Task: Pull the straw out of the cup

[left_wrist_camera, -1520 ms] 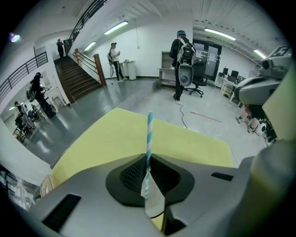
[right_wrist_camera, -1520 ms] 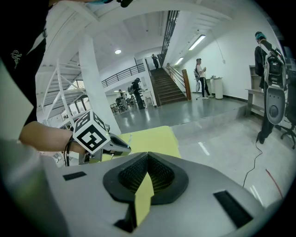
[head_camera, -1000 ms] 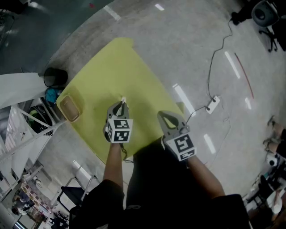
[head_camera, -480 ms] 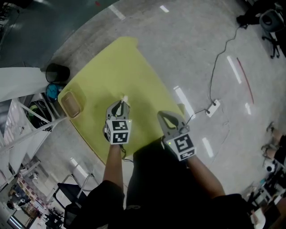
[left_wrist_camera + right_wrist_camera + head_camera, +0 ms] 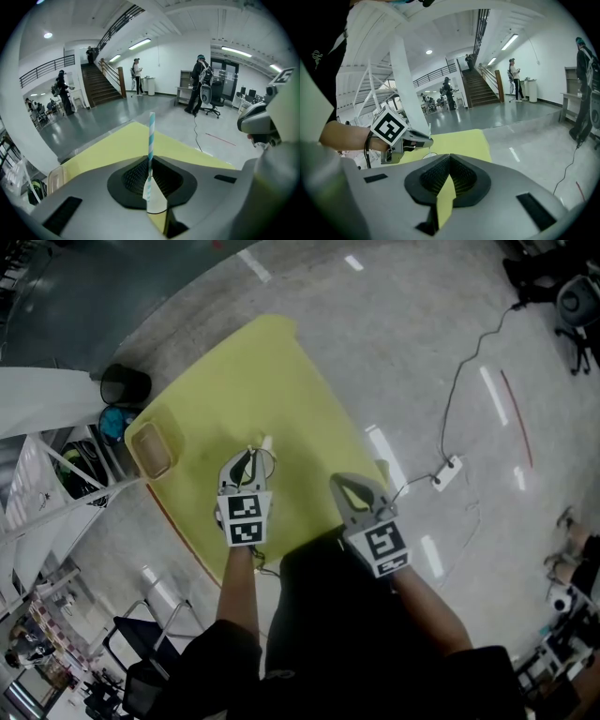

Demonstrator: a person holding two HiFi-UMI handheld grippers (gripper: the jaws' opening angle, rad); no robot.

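— Straw (image 5: 151, 136): where now?
— Pinched low down in the left gripper (image 5: 149, 163), jaws nearly together on it. Upright, at twelve o'clock from the tips, above the yellow table (image 5: 272, 371). Cup too faint to pick out for certain.
— And the right gripper (image 5: 449, 158)?
— Closed on nothing, at four o'clock of the left gripper, well apart from the straw.
— Handling?
— Probably paper, striped teal and white: very light, fairly stiff lengthwise, easy to crush or kink. Best held low and gently, then drawn straight along its length.
— Count?
— One straw, two grippers, one table, one tan tray (image 5: 150, 448) at nine o'clock of the straw.
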